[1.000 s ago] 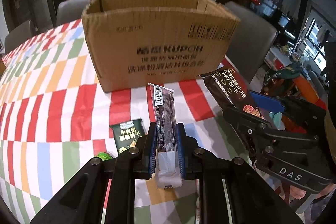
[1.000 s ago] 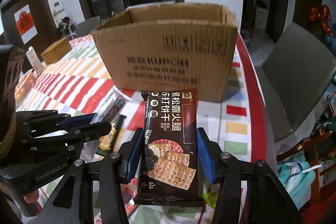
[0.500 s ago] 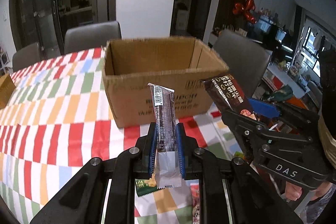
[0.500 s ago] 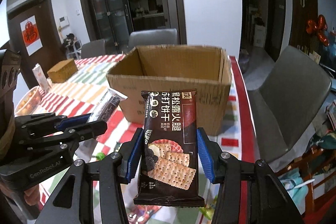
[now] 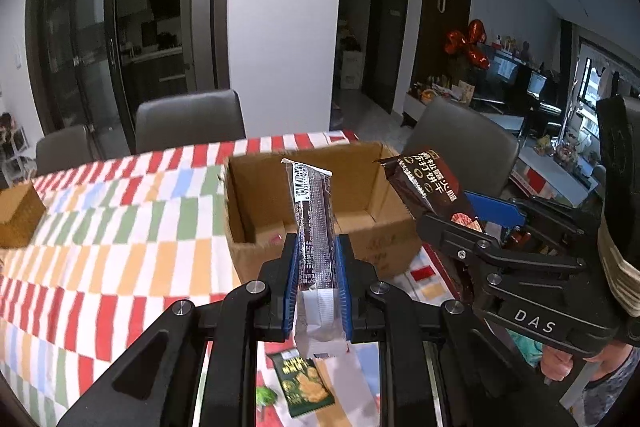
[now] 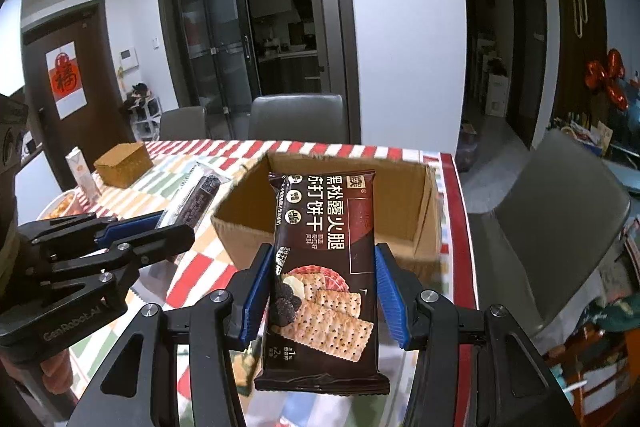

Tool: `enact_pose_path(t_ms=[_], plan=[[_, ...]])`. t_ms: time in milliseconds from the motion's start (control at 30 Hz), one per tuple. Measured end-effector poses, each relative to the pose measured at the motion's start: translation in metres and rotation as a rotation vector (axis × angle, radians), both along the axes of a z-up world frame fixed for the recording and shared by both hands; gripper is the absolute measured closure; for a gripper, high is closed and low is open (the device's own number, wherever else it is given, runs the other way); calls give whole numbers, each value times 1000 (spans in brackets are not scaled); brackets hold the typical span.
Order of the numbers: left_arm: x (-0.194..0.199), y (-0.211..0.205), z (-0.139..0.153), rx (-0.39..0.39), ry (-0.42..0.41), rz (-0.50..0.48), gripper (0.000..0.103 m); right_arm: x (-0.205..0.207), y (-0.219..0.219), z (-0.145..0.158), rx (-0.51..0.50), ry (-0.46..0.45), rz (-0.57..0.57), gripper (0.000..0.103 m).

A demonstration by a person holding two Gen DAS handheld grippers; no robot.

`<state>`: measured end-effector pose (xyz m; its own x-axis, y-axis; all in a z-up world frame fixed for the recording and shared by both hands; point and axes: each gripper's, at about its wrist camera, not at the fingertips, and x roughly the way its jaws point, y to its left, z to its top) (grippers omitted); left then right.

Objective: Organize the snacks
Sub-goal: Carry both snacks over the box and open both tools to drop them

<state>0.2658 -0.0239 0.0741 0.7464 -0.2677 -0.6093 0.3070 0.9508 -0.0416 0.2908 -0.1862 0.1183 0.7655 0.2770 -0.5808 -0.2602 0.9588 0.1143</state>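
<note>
Left tool (image 5: 316,267): clenched on a narrow dark snack bar in a clear-ended wrapper (image 5: 314,223), held upright above the open brown cardboard box (image 5: 256,203).
Right tool (image 6: 322,291): grasping a flat dark-brown cracker packet (image 6: 324,267), upright, in front of the box.
Small green snack packet (image 5: 306,385): flat on the striped bench (image 5: 120,227), on the near side of the box.

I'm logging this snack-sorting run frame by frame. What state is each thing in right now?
left gripper: shut on the slim snack bar
slim snack bar: held upright, off the table
right gripper: shut on the cracker pack
cracker pack: held upright, in front of the box
cardboard box: open, flaps up
green snack packet: lying flat on the tablecloth
</note>
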Motion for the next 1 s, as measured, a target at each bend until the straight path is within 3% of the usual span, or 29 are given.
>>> enact_pose_path(t_ms=[200,433,900,1000], plan=[[20,1,16,21,-27,-1,84,22,2,8,3,4,10,52],[52,0,21,19,0,-5,84,62,1,13,4,41,-3,52],[97,-8,-7,40,62,8,83,109,0,-9,-6,86,-37,52],[97,-3,-6,55,39,50,57,113,-1,-14,8,104,-53,41]])
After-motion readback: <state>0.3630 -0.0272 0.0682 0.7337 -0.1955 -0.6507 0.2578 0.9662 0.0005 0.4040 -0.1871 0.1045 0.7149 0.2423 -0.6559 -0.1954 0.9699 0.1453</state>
